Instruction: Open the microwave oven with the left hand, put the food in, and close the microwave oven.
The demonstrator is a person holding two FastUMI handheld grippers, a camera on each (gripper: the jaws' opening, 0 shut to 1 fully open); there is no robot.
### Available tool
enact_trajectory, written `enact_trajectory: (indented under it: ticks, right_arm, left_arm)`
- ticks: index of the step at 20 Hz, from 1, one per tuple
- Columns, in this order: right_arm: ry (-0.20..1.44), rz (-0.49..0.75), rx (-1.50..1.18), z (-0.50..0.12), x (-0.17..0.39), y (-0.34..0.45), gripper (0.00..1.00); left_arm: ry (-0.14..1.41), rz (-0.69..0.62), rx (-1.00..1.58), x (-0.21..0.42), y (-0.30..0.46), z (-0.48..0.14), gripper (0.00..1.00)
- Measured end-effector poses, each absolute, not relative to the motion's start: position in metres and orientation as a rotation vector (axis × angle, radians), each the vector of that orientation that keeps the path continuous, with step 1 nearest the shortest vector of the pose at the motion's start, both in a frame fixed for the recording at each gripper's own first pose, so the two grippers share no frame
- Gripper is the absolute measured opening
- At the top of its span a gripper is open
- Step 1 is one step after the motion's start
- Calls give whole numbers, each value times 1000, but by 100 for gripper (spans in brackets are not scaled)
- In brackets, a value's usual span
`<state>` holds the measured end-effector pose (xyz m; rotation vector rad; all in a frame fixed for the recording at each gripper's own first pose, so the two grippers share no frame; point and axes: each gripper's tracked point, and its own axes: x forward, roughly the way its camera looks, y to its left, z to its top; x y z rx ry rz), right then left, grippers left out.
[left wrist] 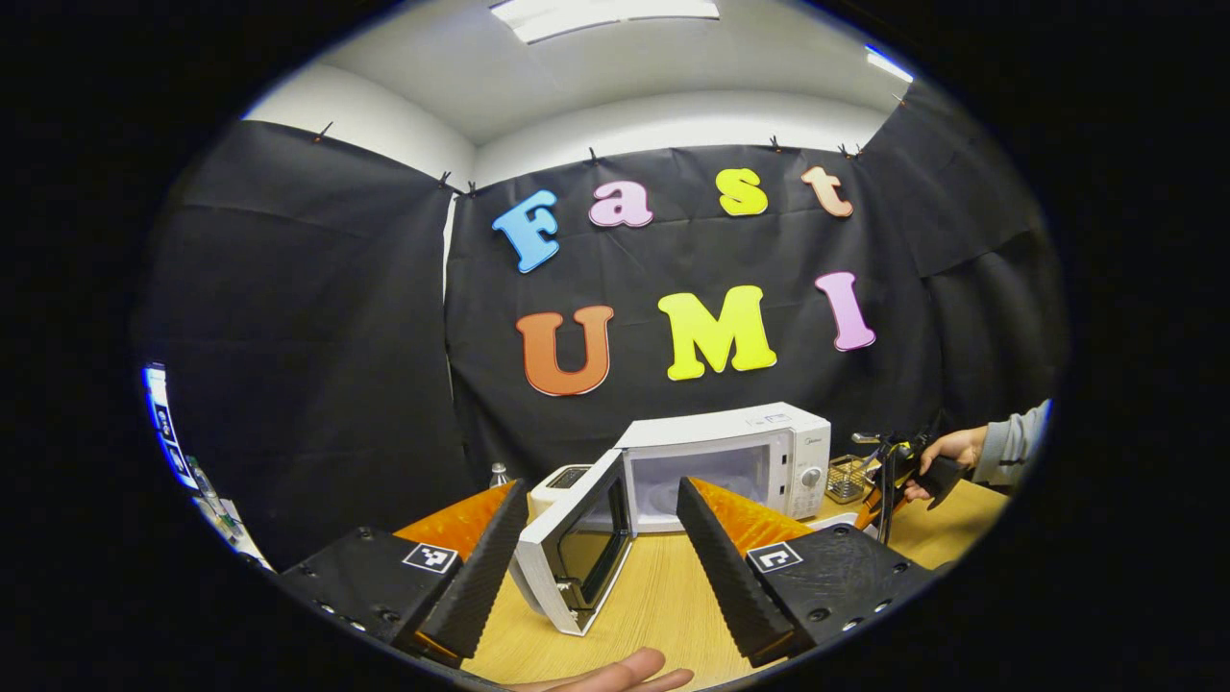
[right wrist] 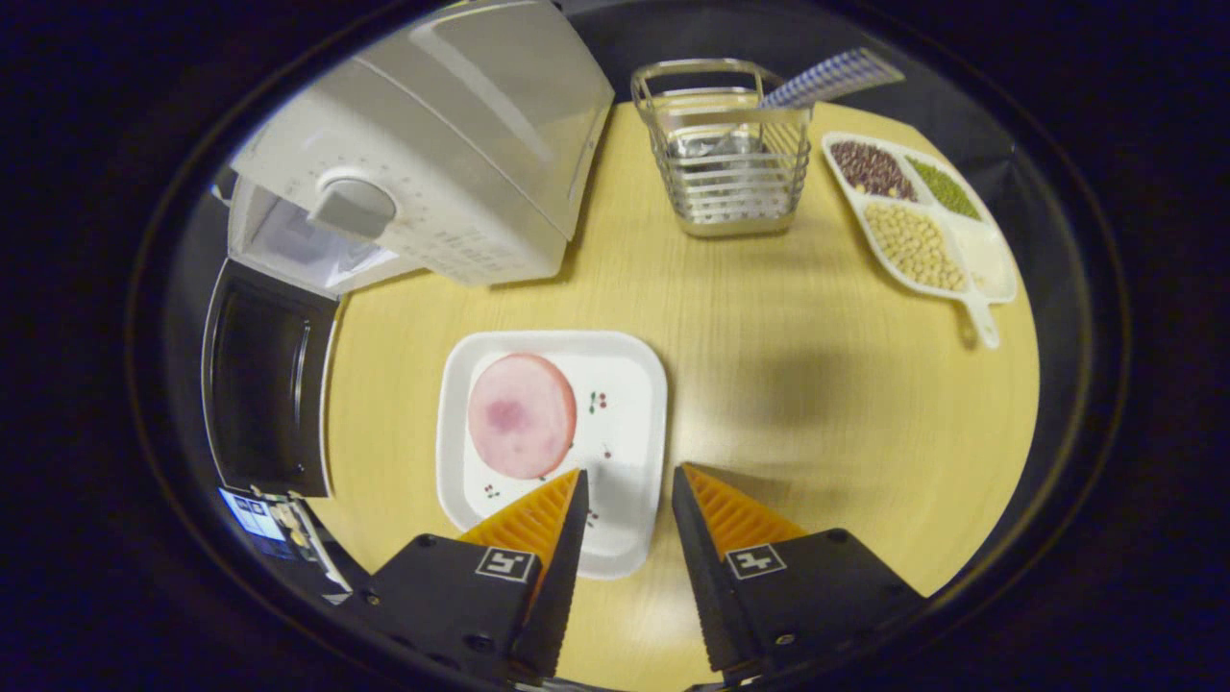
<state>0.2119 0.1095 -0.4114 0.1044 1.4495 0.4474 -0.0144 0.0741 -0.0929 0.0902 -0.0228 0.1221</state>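
In the left gripper view, your left gripper (left wrist: 601, 538) is spread wide and holds nothing. Between its fingers stands the open door (left wrist: 575, 543) of one white microwave (left wrist: 730, 461), swung out toward you on a pale wooden table (left wrist: 663, 605). A small white appliance (left wrist: 567, 478) and a bottle (left wrist: 498, 474) sit left of the microwave, a wire basket (left wrist: 848, 478) to its right. Farther right, a hand (left wrist: 947, 452) with a grey sleeve holds the other gripper over the table. Black cloth walls the booth under a white ceiling with strip lights. In the right gripper view, your right gripper (right wrist: 625, 500) looks straight down, spread and empty, hovering over the near edge of one square white plate (right wrist: 629, 432). The plate carries one round pink slice of food (right wrist: 522, 415) and lies just in front of the microwave (right wrist: 442, 144), whose dark door (right wrist: 267, 380) hangs open at left. One wire basket (right wrist: 730, 163) with a checked utensil handle (right wrist: 826, 77) and one divided tray (right wrist: 961, 240) of beans sit beyond.
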Motion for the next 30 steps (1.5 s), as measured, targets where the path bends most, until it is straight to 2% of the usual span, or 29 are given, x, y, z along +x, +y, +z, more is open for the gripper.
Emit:
enact_trajectory:
  ticks: [1,2,3,9,11,12,13,16,21,22,30]
  right_arm:
    - [1458,414,75,-420,219,98,57]
    - [1457,407,93,-413,229,91,19]
    - [1452,409,89,-419,229,90,2]
    - [1464,421,123,-415,225,91,4]
    - [1472,444,273,-413,222,100,4]
    - [1488,455,349,-410,219,103,0]
    - [1501,461,397,-407,213,103,4]
    - [1482,483,493,-404,204,112,4]
    - [1405,508,545,-393,195,130,0]
    - [1394,513,544,-392,193,135,4]
    - [1304,515,570,-380,174,196,4]
  left_arm:
    - [-23,127,102,-15,72,-94,93]
    - [-20,132,112,-16,68,-95,94]
    - [-20,134,118,-16,66,-96,96]
    - [-18,130,108,-22,61,-95,95]
    - [-29,128,106,-27,62,-94,95]
    - [-33,126,102,-31,61,-94,95]
    - [-34,124,97,-33,60,-94,96]
    - [-44,115,88,-34,62,-94,96]
    - [-47,83,53,-43,68,-103,95]
    - [-42,80,50,-45,72,-106,95]
    - [-5,108,49,-46,110,-128,96]
